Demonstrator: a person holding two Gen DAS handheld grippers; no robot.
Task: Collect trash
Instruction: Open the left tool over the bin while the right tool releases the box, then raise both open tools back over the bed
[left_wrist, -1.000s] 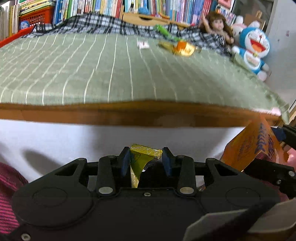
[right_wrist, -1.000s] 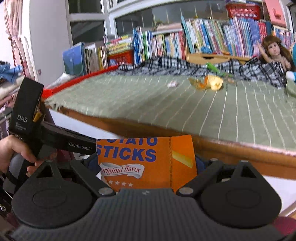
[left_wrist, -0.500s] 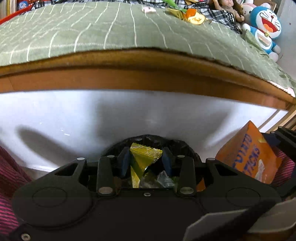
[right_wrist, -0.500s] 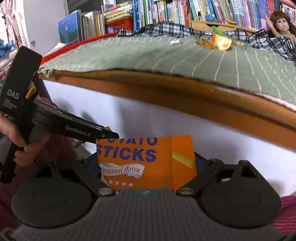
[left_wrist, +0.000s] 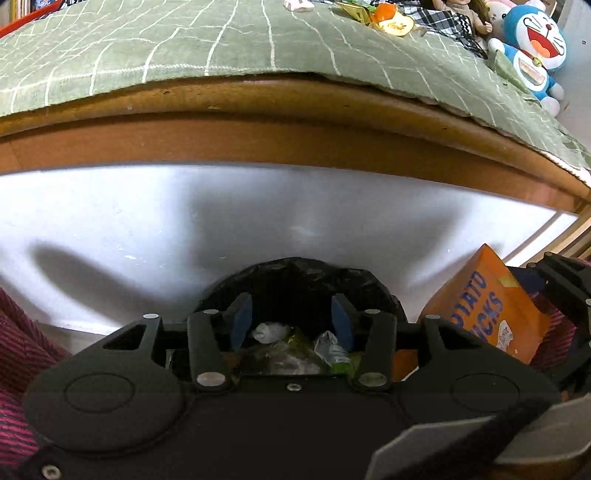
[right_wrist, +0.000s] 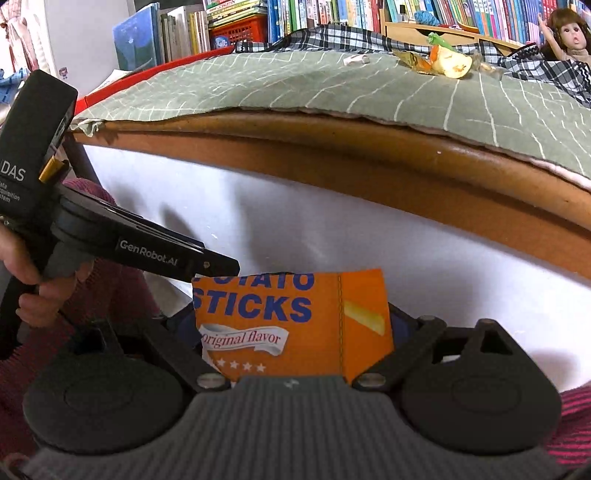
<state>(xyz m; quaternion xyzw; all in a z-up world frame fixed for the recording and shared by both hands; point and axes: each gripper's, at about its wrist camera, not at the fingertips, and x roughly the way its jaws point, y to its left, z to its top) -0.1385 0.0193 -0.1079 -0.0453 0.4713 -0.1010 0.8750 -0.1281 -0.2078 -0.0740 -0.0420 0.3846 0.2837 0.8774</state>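
Note:
My left gripper (left_wrist: 291, 317) stands open over a bin lined with a black bag (left_wrist: 303, 275), with crumpled wrappers (left_wrist: 291, 350) lying inside below its blue pads. My right gripper (right_wrist: 291, 325) is shut on an orange potato sticks box (right_wrist: 291, 325), which also shows at the right of the left wrist view (left_wrist: 487, 306). More trash lies far back on the green bed cover: an orange peel (right_wrist: 450, 62), a yellow wrapper (right_wrist: 408, 57) and a small white scrap (right_wrist: 356, 59).
The bed's wooden edge (left_wrist: 295, 122) and white side panel (left_wrist: 258, 214) rise right behind the bin. A doll (right_wrist: 569, 33), a blue plush toy (left_wrist: 535, 51) and bookshelves (right_wrist: 332, 18) sit beyond the bed. A hand (right_wrist: 29, 280) holds the left gripper's handle.
Both grippers dropped below the bed's edge toward the bin. The left gripper opened and let go of the yellow wrapper it held. The right still holds the box.

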